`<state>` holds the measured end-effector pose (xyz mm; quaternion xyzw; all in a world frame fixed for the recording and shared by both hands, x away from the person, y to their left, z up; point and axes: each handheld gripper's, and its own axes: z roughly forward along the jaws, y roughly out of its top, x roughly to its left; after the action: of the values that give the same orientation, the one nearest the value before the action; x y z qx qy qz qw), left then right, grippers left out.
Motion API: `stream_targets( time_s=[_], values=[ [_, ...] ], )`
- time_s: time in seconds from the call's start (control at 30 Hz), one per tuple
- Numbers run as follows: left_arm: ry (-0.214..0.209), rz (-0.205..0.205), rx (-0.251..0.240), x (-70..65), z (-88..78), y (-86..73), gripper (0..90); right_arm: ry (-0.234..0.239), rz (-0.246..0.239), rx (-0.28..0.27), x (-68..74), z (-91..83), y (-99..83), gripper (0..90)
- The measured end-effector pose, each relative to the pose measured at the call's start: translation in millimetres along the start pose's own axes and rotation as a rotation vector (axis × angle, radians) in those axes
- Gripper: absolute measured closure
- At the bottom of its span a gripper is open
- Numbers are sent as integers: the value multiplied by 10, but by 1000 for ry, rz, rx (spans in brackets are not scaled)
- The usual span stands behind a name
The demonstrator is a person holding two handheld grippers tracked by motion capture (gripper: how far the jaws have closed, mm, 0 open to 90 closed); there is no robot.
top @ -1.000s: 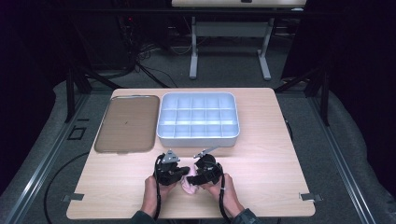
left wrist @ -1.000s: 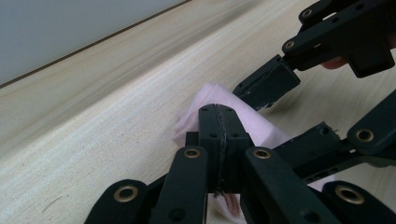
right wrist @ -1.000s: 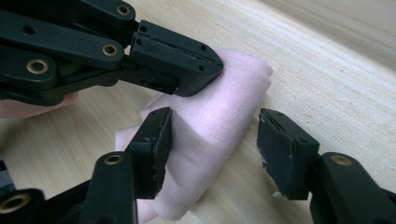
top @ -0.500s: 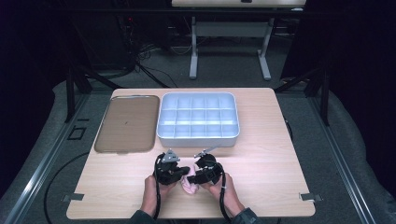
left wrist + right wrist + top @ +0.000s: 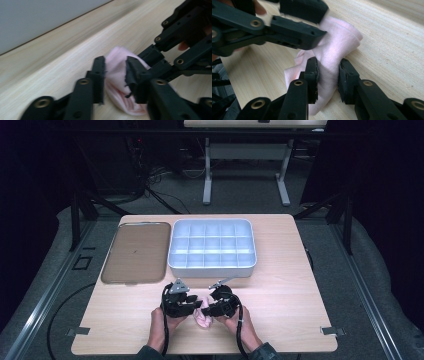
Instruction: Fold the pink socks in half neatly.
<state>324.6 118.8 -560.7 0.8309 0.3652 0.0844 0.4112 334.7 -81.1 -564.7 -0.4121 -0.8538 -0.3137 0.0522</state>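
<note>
Left gripper [image 5: 115, 72]: black two-jaw tool, jaws narrowed with a fold of the soft pale pink cloth [image 5: 117, 82] between them; the pads look pressed to the fabric.
Right gripper [image 5: 328, 75]: black two-jaw tool, jaws likewise narrowed, with a bunched part of the pink cloth [image 5: 332, 52] pinched between them.
Gripper positions: in the high view the left gripper [image 5: 199, 305] and right gripper [image 5: 206, 310] point inward at each other near the front edge of the table, tips almost meeting.
Cloth position: the pink cloth [image 5: 202, 319] lies crumpled on the light wooden table [image 5: 295, 285] between the two hands, partly lifted where it is pinched.
In the way: each gripper crowds the other's view; the opposite tool covers part of the cloth.
Compartment tray [image 5: 212, 268]: pale blue-white plastic, rectangular, divided into a grid of cells, behind the grippers; no contents visible.
Flat tray [image 5: 135, 252]: brown, rounded rectangle with a grey rim, just beside the compartment tray on its left; bare.
</note>
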Motion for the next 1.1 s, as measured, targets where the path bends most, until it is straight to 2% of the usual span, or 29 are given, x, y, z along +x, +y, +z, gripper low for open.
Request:
stream_targets(
  time_s=[0.13, 0.17, 0.2, 0.23, 0.33, 0.43, 0.47, 0.53, 0.6, 0.67, 0.8, 0.83, 1.1],
  values=[
    [63, -31, -16, 99, -126, -52, 373, 3, 4, -8, 2, 2, -7, 720],
    [87, -34, -22, 129, -163, -76, 331, 5, 5, -8, -1, 2, -7, 720],
    [87, -34, -22, 129, -163, -76, 304, 7, 8, -10, -2, 3, -9, 720],
    [124, -32, -22, 193, -228, -137, 265, 7, 7, -10, -1, 2, -9, 719],
    [173, -51, -2, 303, -283, -256, 152, 7, 8, -10, -2, 2, -10, 718],
    [195, -63, 8, 373, -307, -346, 133, 10, 9, -12, -4, 3, -11, 718],
    [224, -92, 12, 430, -309, -440, 112, 10, 8, -12, -4, 3, -11, 717],
    [249, -110, 22, 473, -297, -522, 72, 6, 1, -10, -3, 3, -8, 717],
    [276, -107, 9, 483, -311, -557, 57, 7, 3, -14, 0, 6, -11, 717],
    [279, -107, 17, 493, -306, -554, 35, 6, 4, -17, 2, 6, -14, 717],
    [304, -55, 49, 455, -262, -545, 7, 4, 3, -15, 6, 5, -14, 717],
    [299, -48, 49, 455, -264, -548, 1, 4, 3, -16, 5, 5, -15, 717],
    [298, -52, 44, 457, -264, -555, 0, 2, 3, -25, 2, 8, -25, 717]
  ],
)
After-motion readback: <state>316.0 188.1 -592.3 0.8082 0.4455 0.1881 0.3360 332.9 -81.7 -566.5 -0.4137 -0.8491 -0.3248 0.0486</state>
